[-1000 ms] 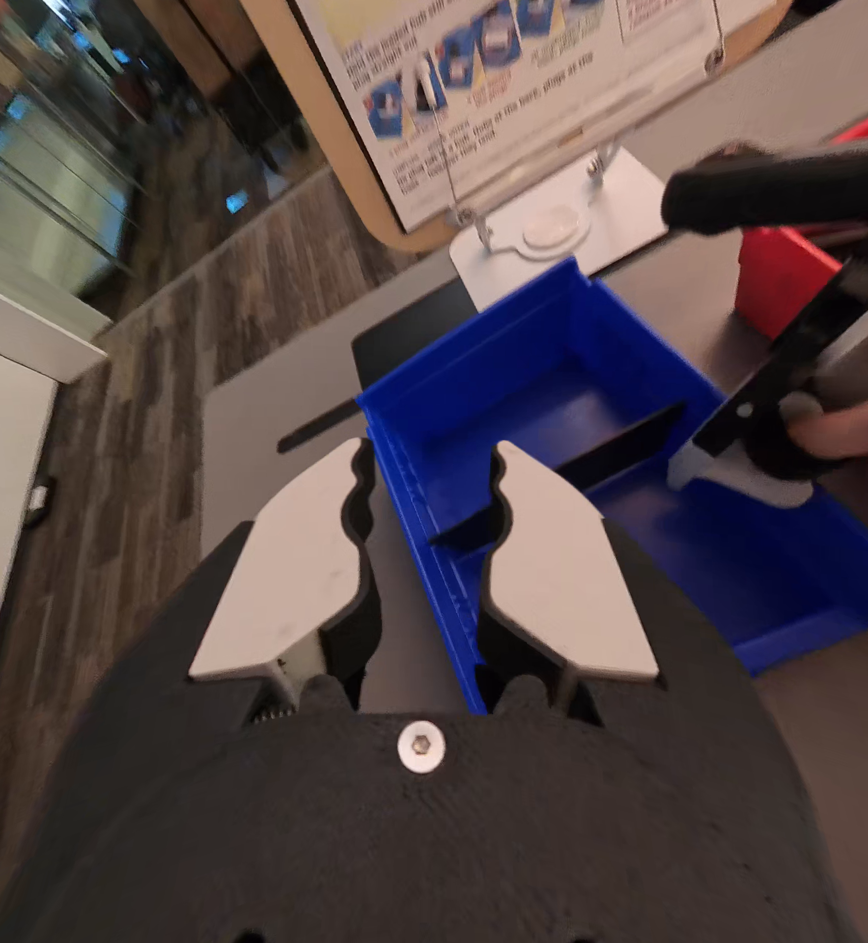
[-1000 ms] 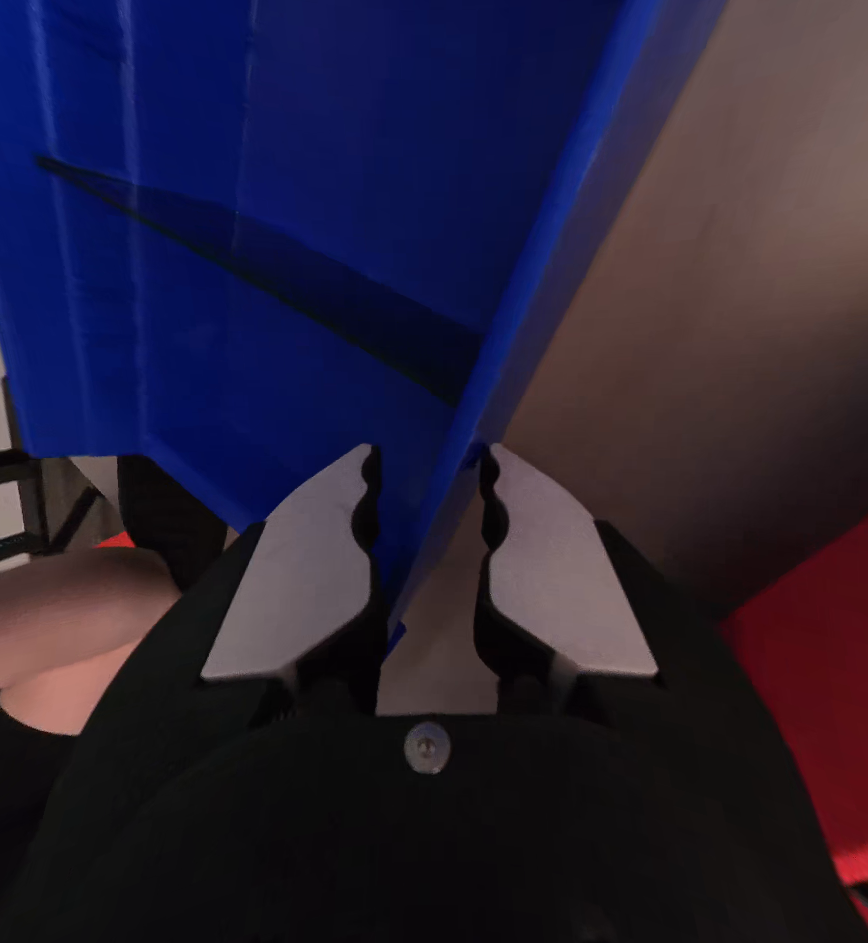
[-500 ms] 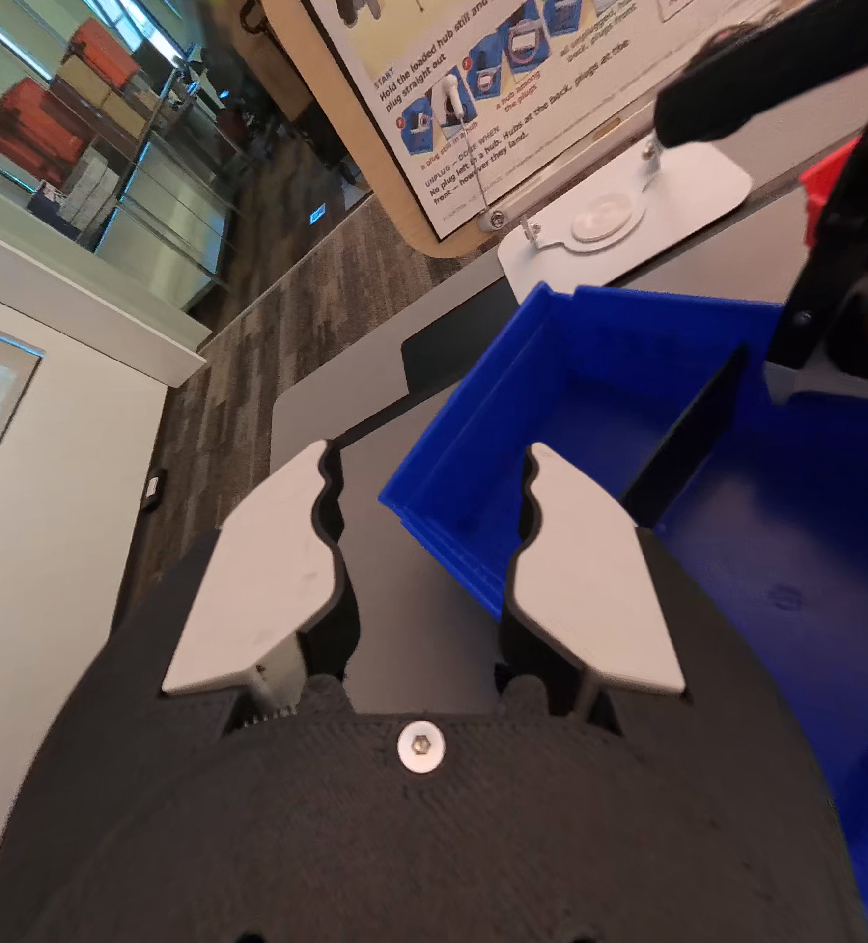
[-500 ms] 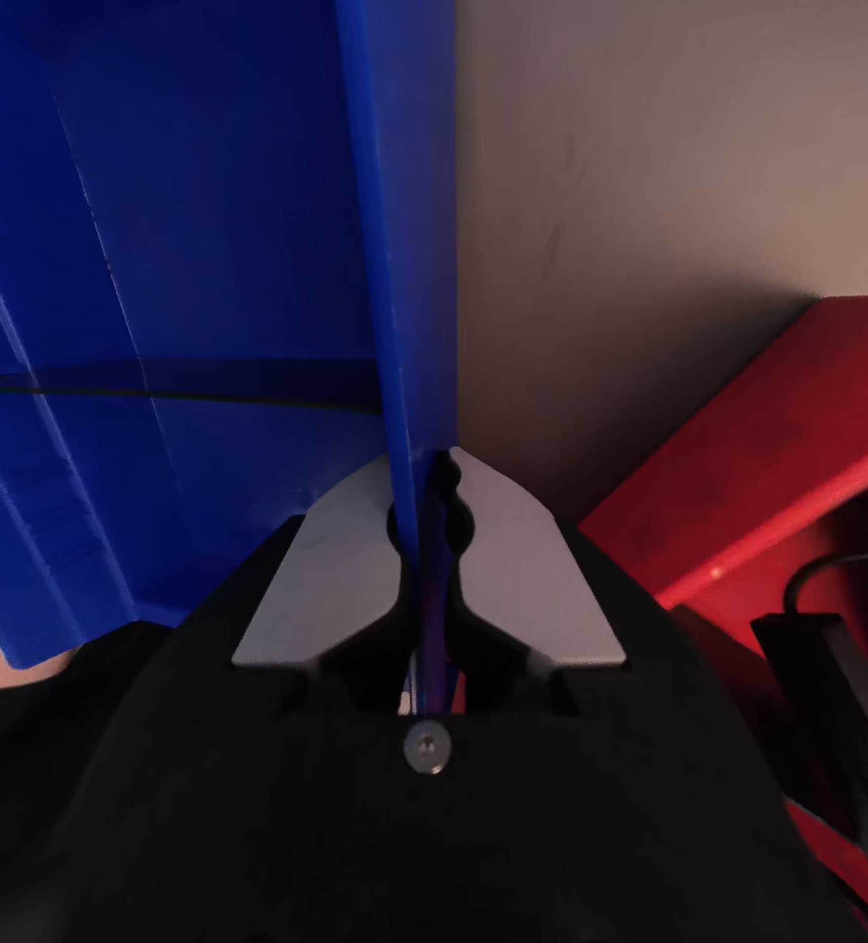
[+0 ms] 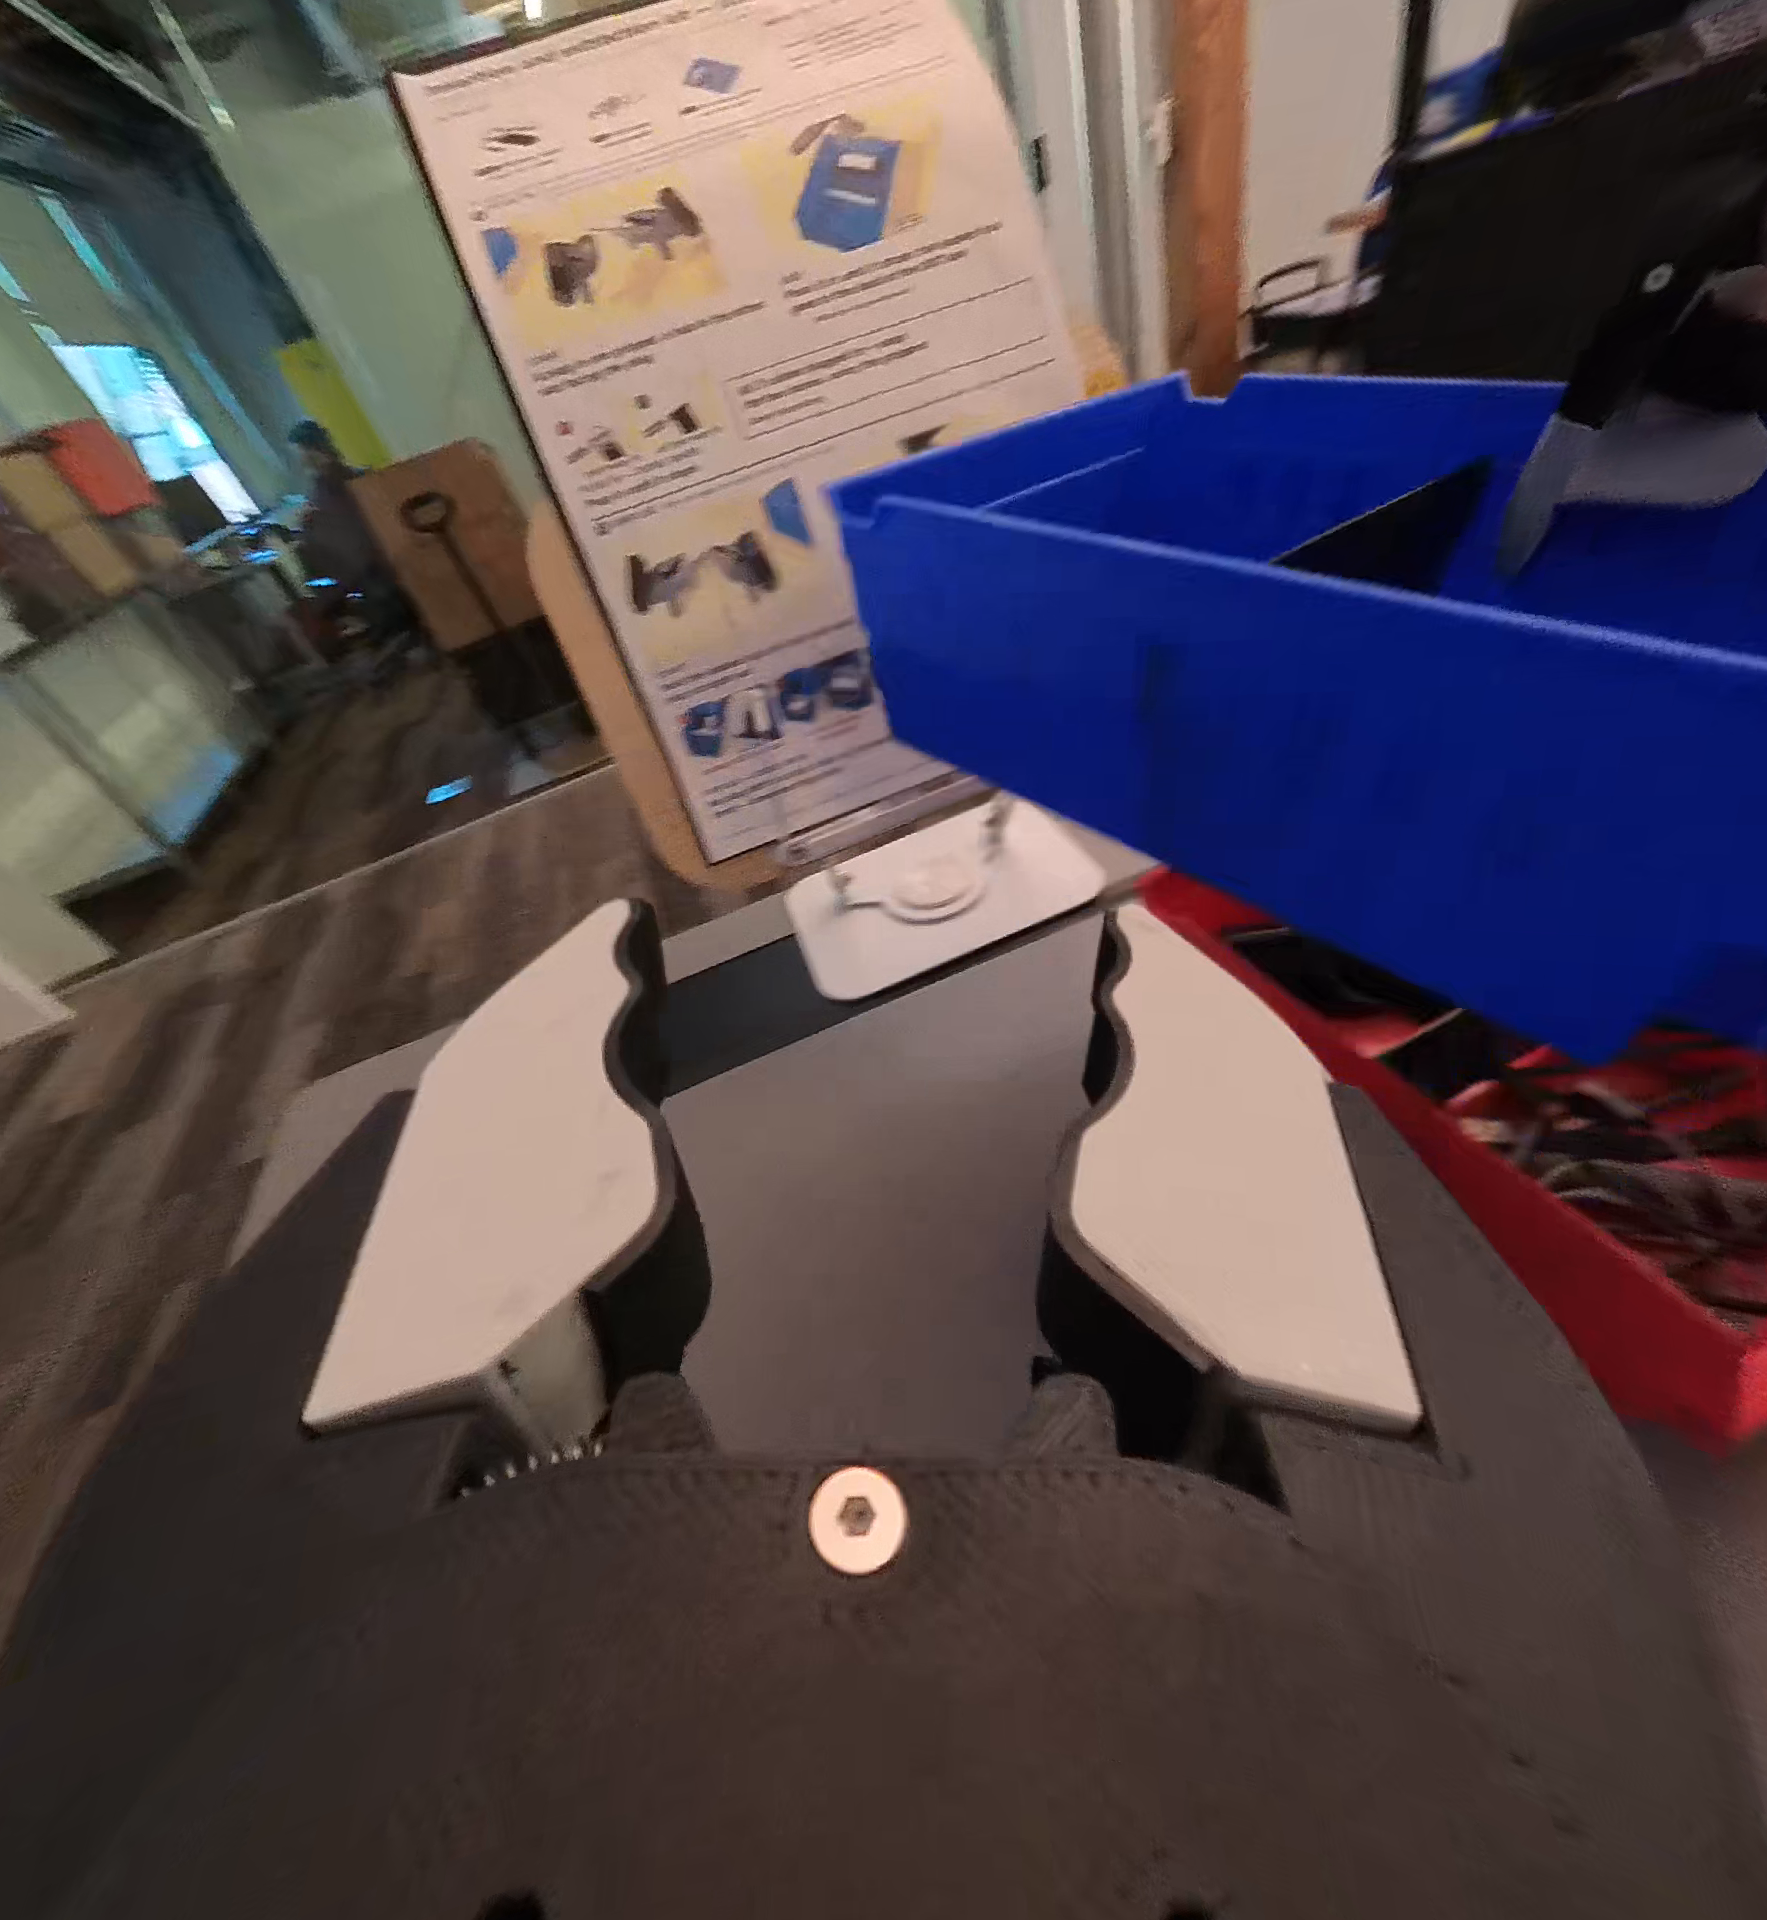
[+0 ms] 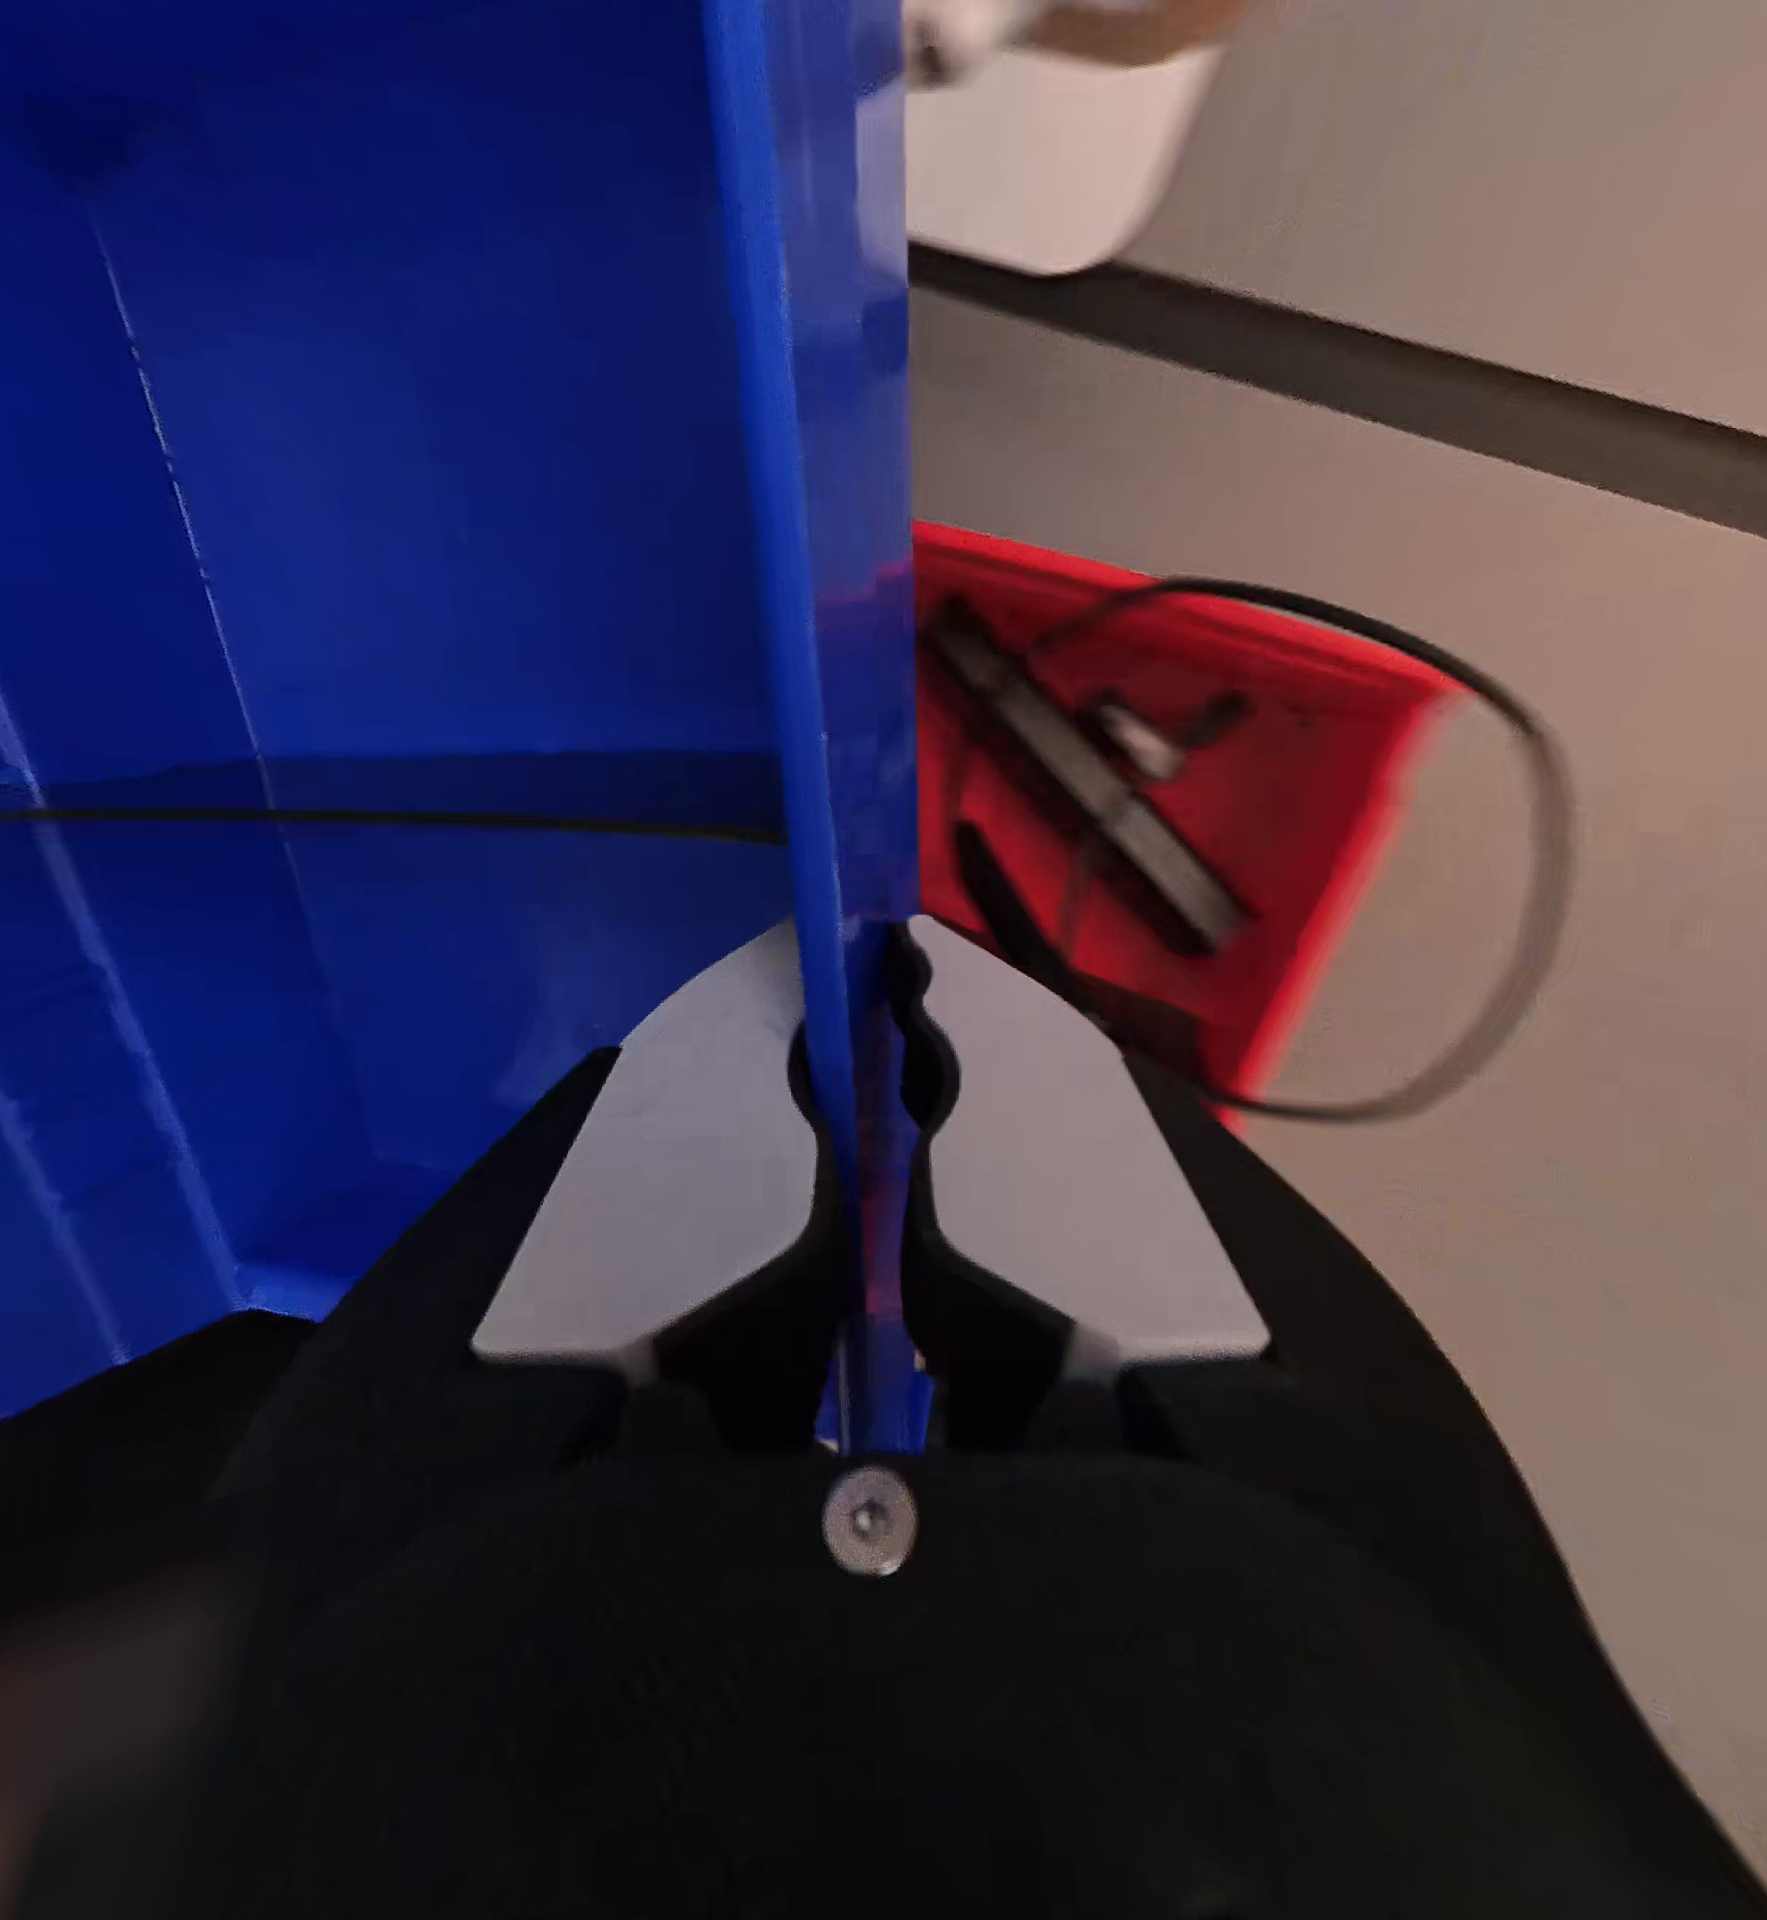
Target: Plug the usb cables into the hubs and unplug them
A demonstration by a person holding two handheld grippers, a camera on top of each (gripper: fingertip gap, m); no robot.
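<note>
blue plastic fills the right side of the left wrist view: a blue bin [image 5: 1357, 727] hangs in the air, tilted, above a red bin [image 5: 1585, 1288]. a black divider [image 5: 1398, 540] stands inside the blue bin. the right gripper [image 5: 1627, 468] pinches the far wall of the blue bin at the top right. the red bin sits on the grey table [image 5: 858, 1195] at the right, and a heap of dark cables [image 5: 1627, 1174] lies in it. the left gripper [image 5: 874, 977] is near the camera, low over the table, with its two fingers spread wide and nothing between them. far behind it a poster [image 5: 754, 416] with pictures stands on a white base [image 5: 941, 914]. the floor on the left is dark wood, and the room past it is blurry.

in the right wrist view the right gripper [image 6: 863, 997] is squeezed tight on the thin side wall of the blue bin [image 6: 339, 520], one finger inside and one outside. the black divider [image 6: 339, 816] shows as a thin dark line across the inside. to the right, lower down, is the red bin [image 6: 1305, 852]. a long black hub [image 6: 1097, 800] lies in it, and a thin black cable [image 6: 1544, 831] loops out over its edge above the table [image 6: 1481, 1299]. i cannot tell if the cable is plugged into the hub. the white base [image 6: 1045, 156] is at the far top.
</note>
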